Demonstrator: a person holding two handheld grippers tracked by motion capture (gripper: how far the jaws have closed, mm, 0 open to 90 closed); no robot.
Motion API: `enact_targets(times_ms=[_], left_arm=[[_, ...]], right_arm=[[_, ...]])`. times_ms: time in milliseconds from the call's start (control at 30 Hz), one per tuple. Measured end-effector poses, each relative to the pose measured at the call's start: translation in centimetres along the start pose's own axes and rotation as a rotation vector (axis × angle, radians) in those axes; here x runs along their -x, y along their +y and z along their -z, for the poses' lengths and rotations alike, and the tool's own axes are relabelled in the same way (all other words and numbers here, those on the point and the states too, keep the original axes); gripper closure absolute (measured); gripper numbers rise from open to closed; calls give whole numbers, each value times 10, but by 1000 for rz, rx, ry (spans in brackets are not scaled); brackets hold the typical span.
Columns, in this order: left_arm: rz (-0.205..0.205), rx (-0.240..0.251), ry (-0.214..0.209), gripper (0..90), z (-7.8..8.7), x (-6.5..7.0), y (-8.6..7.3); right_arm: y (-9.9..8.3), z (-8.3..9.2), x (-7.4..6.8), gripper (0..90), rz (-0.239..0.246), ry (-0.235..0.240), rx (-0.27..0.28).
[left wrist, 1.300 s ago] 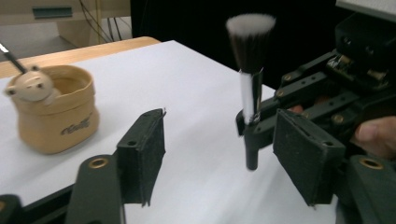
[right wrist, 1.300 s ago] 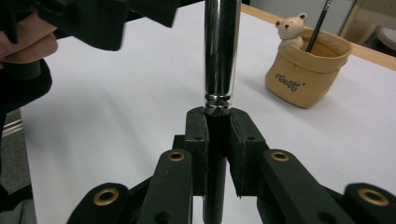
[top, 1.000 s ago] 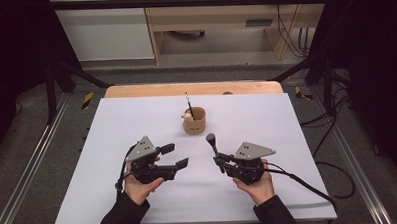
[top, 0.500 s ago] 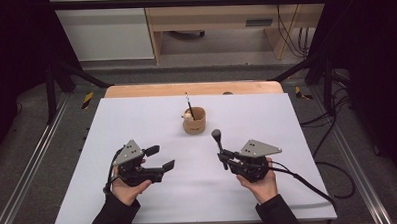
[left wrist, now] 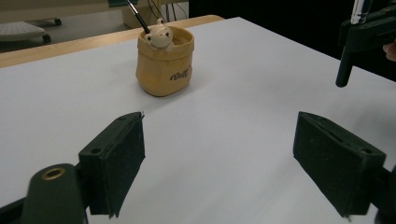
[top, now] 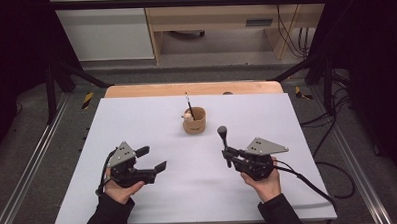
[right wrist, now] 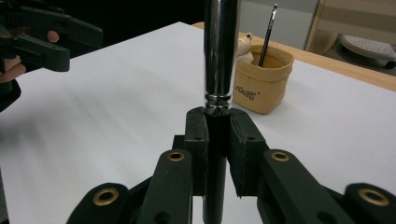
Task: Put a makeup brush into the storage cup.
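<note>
My right gripper [top: 227, 152] clamps the black-headed, chrome-handled makeup brush [top: 222, 136] upright; my left gripper [top: 150, 159], jaws just widened, holds nothing. I'd carry it far-left and lower it handle-first into the tan bear pot [top: 195, 121].

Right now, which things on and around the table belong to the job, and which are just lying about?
In the job:
- makeup brush, clamped upright in the right gripper
- tan bear cup, already holding a thin brush
- left gripper, jaws just opened, nothing between them

Lying about:
- white table sheet
- yellow-black tool on the floor, left
- floor cables, right
</note>
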State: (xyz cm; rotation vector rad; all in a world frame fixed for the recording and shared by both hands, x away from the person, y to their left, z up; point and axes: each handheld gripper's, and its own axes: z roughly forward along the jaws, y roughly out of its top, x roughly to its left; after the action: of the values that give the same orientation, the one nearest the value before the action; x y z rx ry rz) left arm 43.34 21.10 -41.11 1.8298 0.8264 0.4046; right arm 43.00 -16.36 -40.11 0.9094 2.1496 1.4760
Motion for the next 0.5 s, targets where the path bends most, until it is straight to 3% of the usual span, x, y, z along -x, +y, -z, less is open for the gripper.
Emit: enact_targets(times_ms=[500], left_arm=[[-2, -20, 49, 108, 7, -11, -8]], right_arm=[[9, 1, 13, 792, -42, -32, 51]])
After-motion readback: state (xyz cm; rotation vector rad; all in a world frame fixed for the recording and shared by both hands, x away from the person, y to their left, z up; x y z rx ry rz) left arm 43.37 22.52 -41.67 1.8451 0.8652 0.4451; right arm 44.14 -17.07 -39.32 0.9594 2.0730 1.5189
